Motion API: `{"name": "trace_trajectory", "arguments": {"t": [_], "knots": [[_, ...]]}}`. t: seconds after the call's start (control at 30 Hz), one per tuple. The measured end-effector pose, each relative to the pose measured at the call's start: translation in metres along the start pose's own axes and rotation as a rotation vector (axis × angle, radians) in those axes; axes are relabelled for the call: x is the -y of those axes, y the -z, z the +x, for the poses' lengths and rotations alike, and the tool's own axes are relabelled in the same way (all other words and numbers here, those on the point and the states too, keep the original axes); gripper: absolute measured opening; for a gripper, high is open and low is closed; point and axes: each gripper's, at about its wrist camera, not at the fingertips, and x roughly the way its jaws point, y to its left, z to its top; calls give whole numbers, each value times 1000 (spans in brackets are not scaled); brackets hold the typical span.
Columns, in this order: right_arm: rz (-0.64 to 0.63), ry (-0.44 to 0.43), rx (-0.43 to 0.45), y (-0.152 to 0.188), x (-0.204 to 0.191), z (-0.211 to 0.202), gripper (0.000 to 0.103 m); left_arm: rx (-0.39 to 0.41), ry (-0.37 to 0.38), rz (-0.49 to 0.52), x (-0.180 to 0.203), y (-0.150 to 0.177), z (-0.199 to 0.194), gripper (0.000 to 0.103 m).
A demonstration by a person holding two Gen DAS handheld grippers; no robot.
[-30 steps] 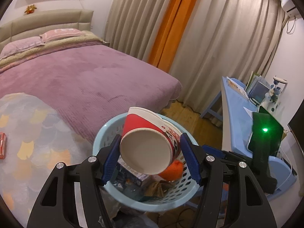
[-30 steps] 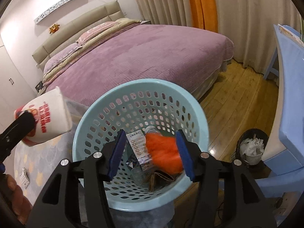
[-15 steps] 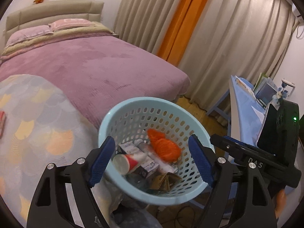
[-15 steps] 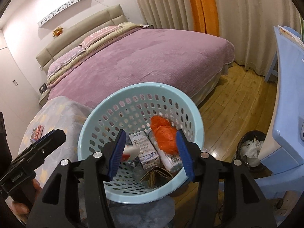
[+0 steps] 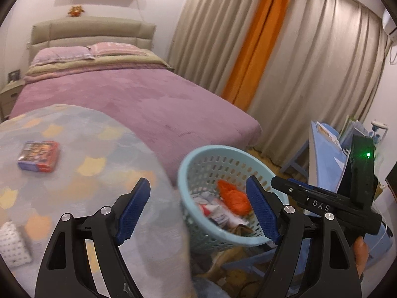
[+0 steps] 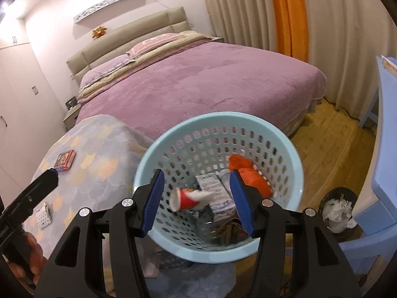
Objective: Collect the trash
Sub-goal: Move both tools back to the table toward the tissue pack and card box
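My right gripper [image 6: 196,173] is shut on the near wall of the light blue basket [image 6: 295,164] and carries it tilted toward me. Inside lie the red paper cup [image 6: 188,198], an orange wad [image 6: 250,176], a white carton [image 6: 211,186] and other scraps. My left gripper [image 5: 197,181] is open and empty, left of the basket [image 5: 198,156], over a pastel scale-pattern blanket [image 5: 99,149]. On that blanket rest a red box [image 5: 39,156] and a white dotted pouch [image 5: 13,245].
A purple bed [image 6: 211,82] fills the room behind. A black bin with white paper [image 6: 338,211] stands on the wooden floor beside a blue desk [image 6: 387,149]. Beige and orange curtains [image 5: 260,37] hang at the back.
The left gripper opened and the red cup dropped into the basket. That gripper then swung left over the blanket. The basket stayed in the right gripper.
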Motion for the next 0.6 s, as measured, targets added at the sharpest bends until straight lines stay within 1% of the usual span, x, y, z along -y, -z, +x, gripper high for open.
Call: {"name": "trace_trajectory", "arguments": {"t": [0.1,0.17,0.2,0.23,0.27,0.37,0.43,0.6], "knots": [[-47,-20,9,2,-20,1,51,26,-41,-18,-15,2,-20,78],[-69,-33,11,3,-31,2,51,37,-74,-48,-30,6,-35,78],[-80,-41,12,3,-36,2,53,42,-87,-64,-37,7,-41,78],[-93,-53,13,4,-44,3,56,48,-104,-82,-46,9,-49,78],[-112,-67,11,5,-54,4,57,54,-120,-95,-54,11,-56,78],[-158,-90,5,8,-75,8,57,67,-194,-115,-79,18,-77,78],[-191,-111,0,10,-91,11,57,73,-244,-127,-97,24,-91,78],[-250,-144,-14,17,-123,16,57,57,-307,-161,-137,35,-111,78]]}}
